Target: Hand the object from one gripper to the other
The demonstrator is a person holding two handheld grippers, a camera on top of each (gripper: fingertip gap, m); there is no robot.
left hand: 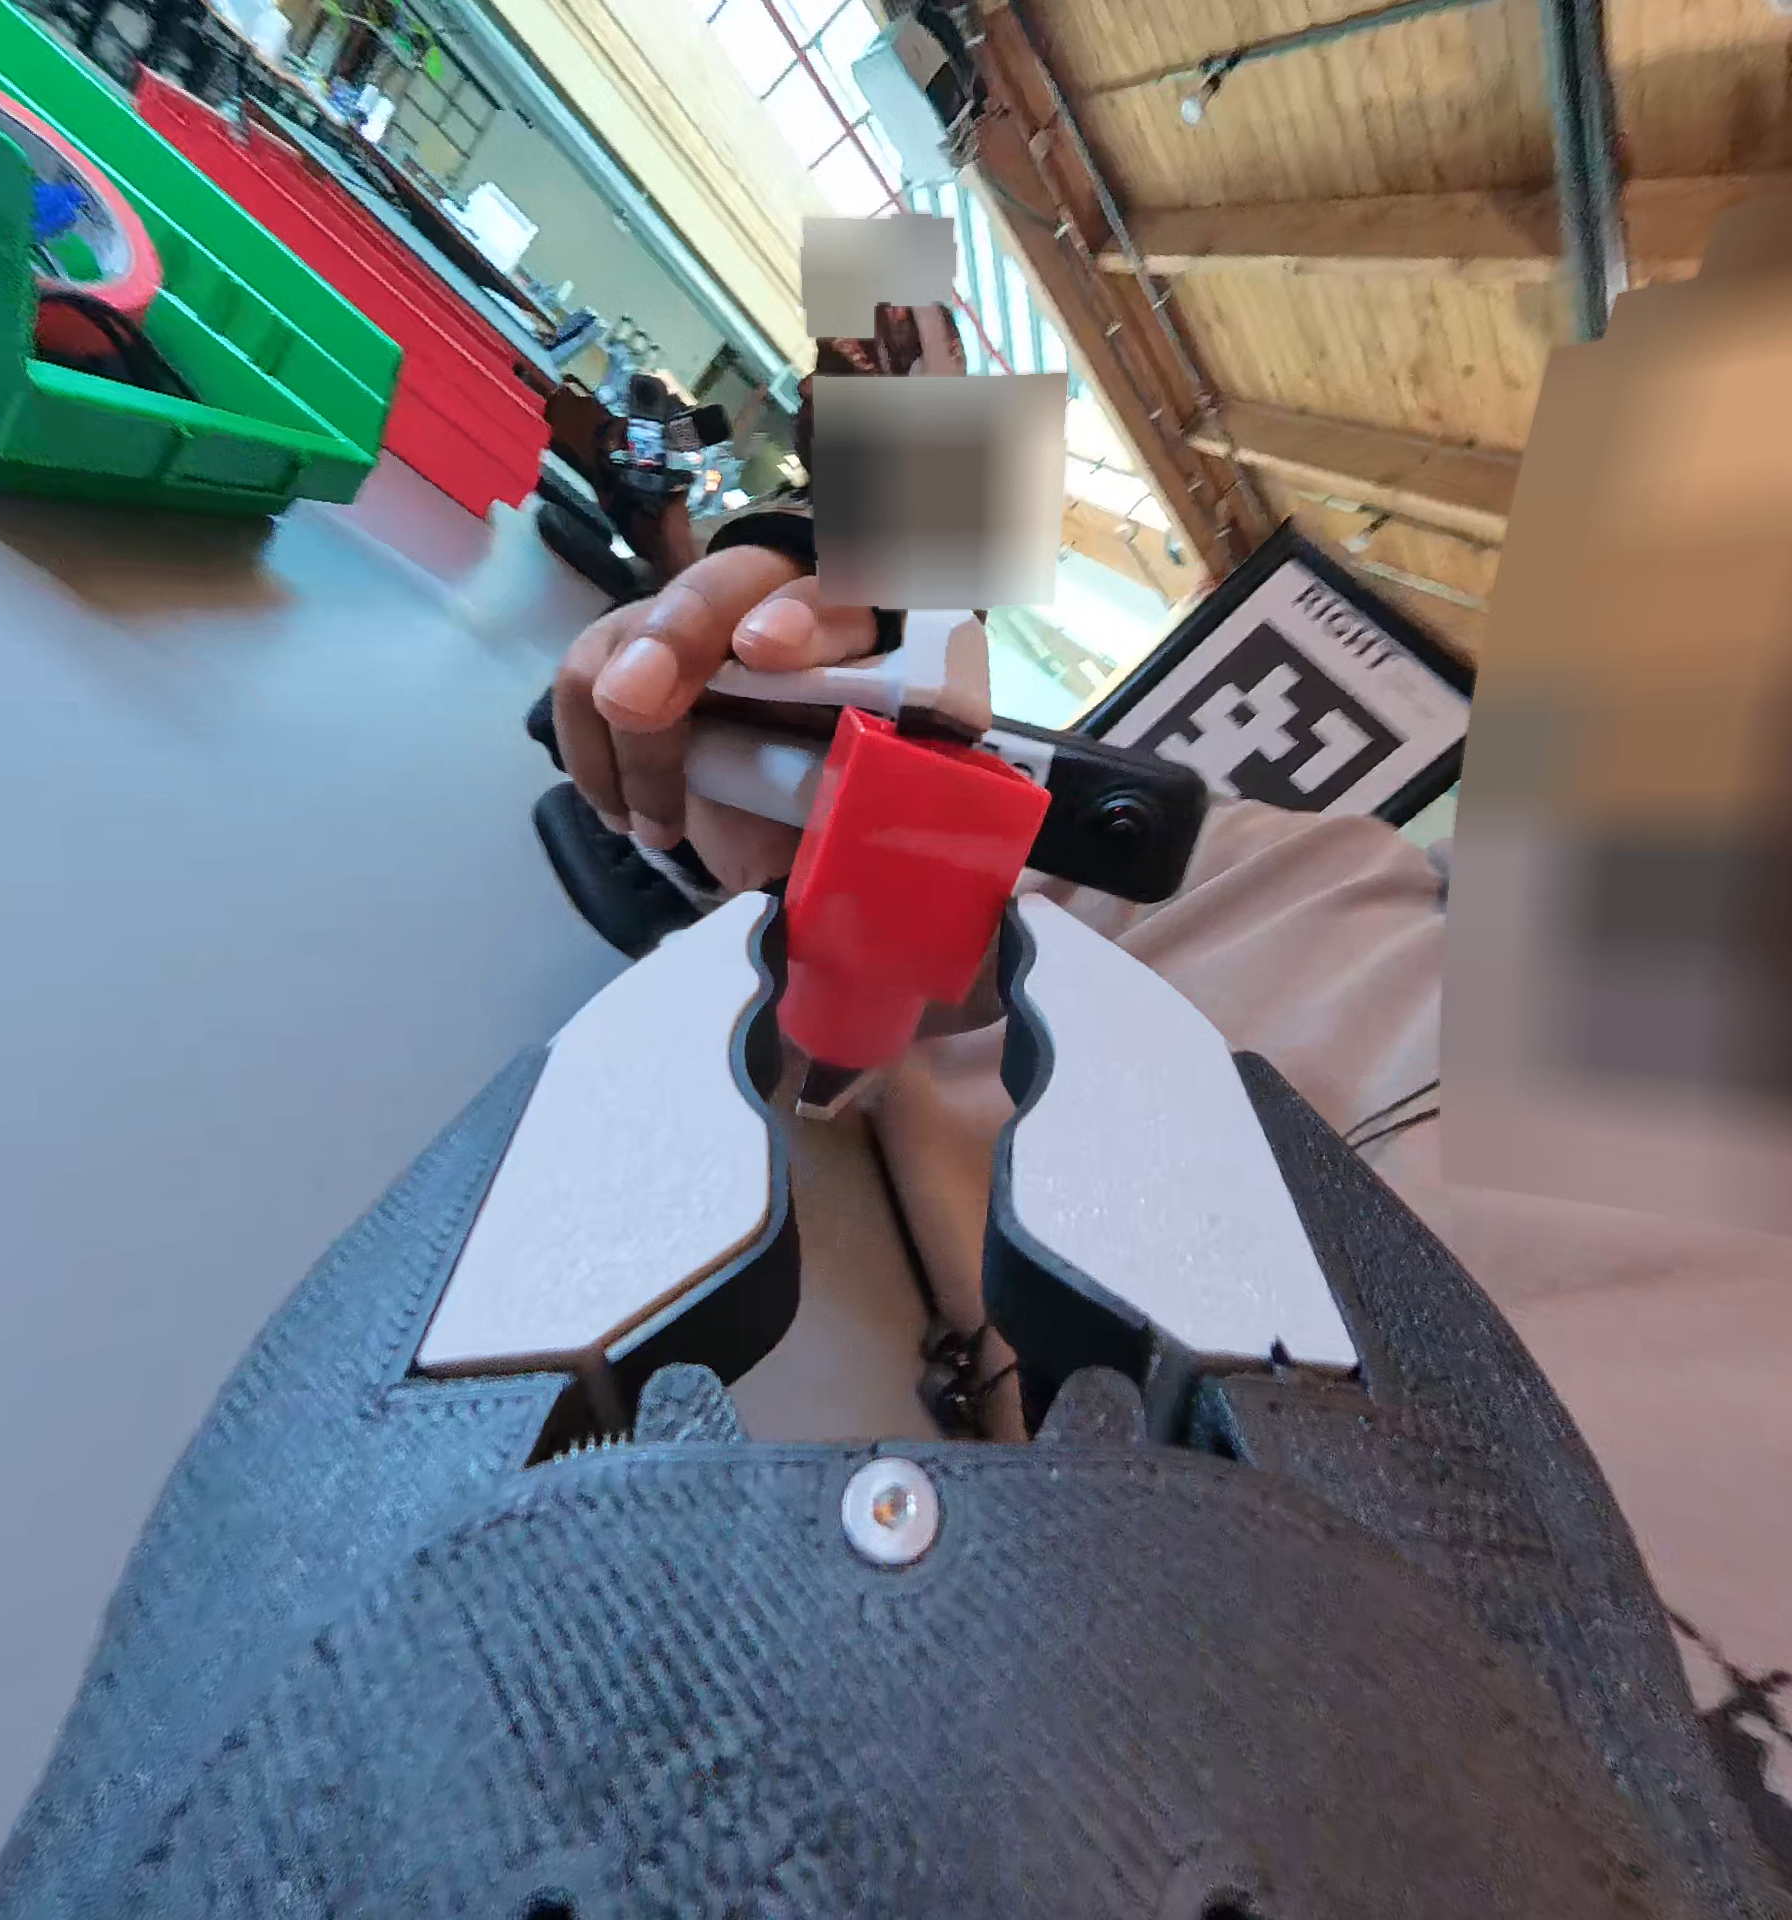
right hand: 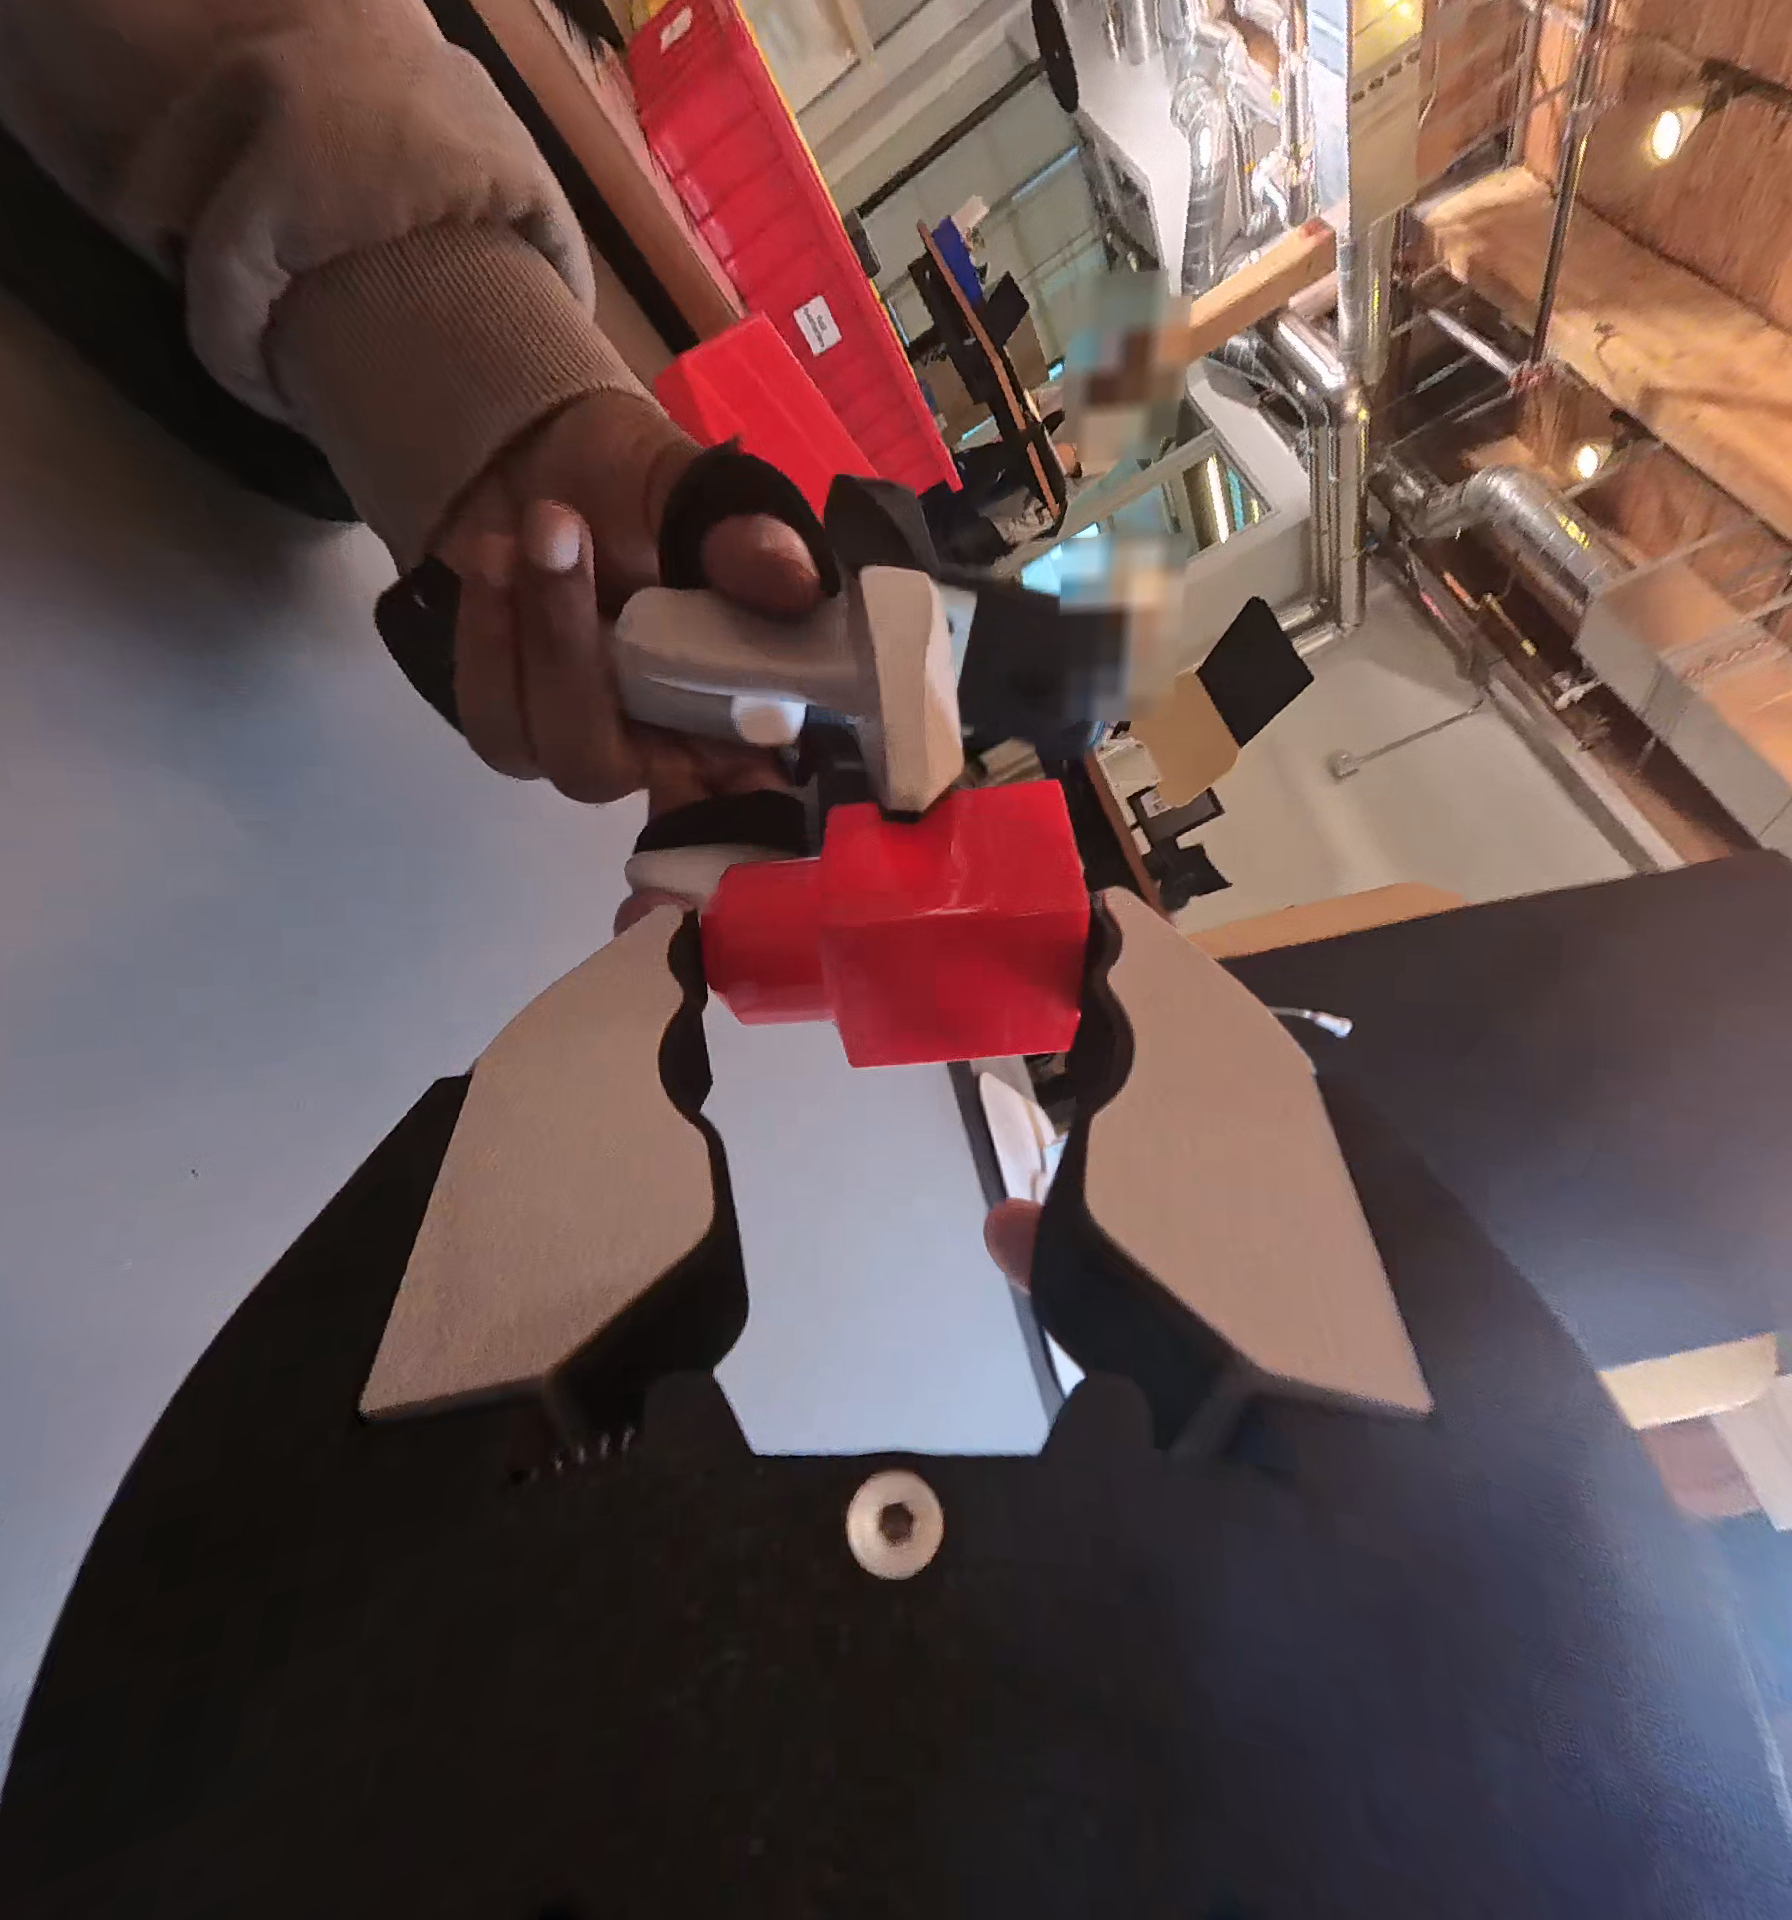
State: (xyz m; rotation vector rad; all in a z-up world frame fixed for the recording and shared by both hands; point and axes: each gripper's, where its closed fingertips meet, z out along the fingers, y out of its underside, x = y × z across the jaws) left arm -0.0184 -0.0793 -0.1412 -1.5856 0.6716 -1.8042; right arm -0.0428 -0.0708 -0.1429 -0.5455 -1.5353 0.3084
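A red plastic block with a round neck (left hand: 897,894) is held in the air between both grippers. My left gripper (left hand: 892,935) has its jaws closed on the block's sides. In the right wrist view the red block (right hand: 923,935) lies lengthwise between the tips of my right gripper (right hand: 892,951), neck end on one finger and square end on the other. A white finger (right hand: 902,686) of the left gripper presses on the block's top there. A hand (left hand: 653,665) holds the right gripper, whose grey finger (left hand: 746,774) reaches behind the block.
A grey table (left hand: 196,831) lies to the left with green bins (left hand: 196,416) and red bins (left hand: 435,395) at its far edge. A black-and-white marker board (left hand: 1307,717) sits on the right gripper. A beige sleeve (right hand: 352,260) and red bins (right hand: 757,208) show in the right wrist view. Less than 4 cm separates the two grippers' tips.
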